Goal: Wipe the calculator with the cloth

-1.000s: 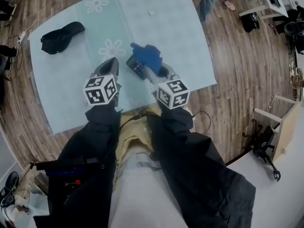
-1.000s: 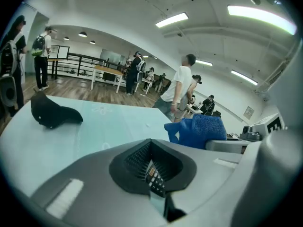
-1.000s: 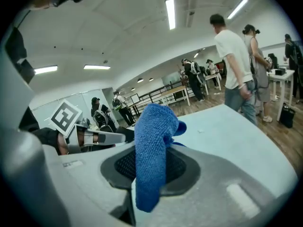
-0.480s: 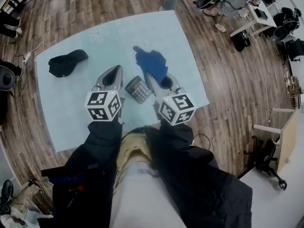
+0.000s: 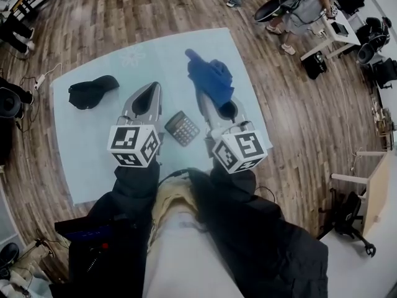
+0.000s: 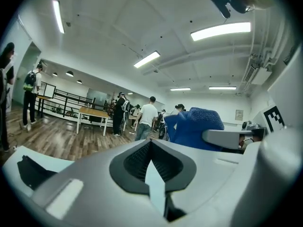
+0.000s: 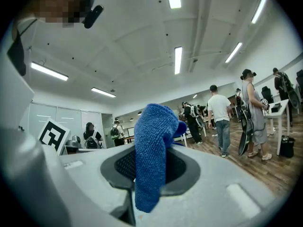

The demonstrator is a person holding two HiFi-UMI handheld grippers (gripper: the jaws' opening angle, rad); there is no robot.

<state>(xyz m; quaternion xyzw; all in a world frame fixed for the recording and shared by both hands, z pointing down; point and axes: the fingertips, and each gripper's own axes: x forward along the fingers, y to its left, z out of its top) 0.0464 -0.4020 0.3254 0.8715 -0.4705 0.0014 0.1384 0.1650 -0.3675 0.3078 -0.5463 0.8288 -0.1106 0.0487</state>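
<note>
The dark calculator point(image 5: 182, 128) lies flat on the pale blue table point(image 5: 93, 160), between my two grippers and below them. My right gripper point(image 5: 205, 95) is shut on the blue cloth point(image 5: 211, 77), which bunches above its tips and is held off to the calculator's far right, not touching it. In the right gripper view the cloth point(image 7: 152, 150) hangs down between the jaws. My left gripper point(image 5: 151, 87) is shut with nothing in it, just left of the calculator. The left gripper view has its closed tips point(image 6: 151, 143) pointing out across the room, with the cloth point(image 6: 195, 126) at the right.
A black cap point(image 5: 93, 92) lies on the table's left part. Wooden floor surrounds the table. People stand beyond its far right corner point(image 5: 298, 5), near desks and chairs. A cable and power strip point(image 5: 38, 79) lie on the floor at the left.
The cloth has left the calculator: the right gripper carried it up and away to the far right. The calculator now lies uncovered. The left gripper stays shut beside it.
</note>
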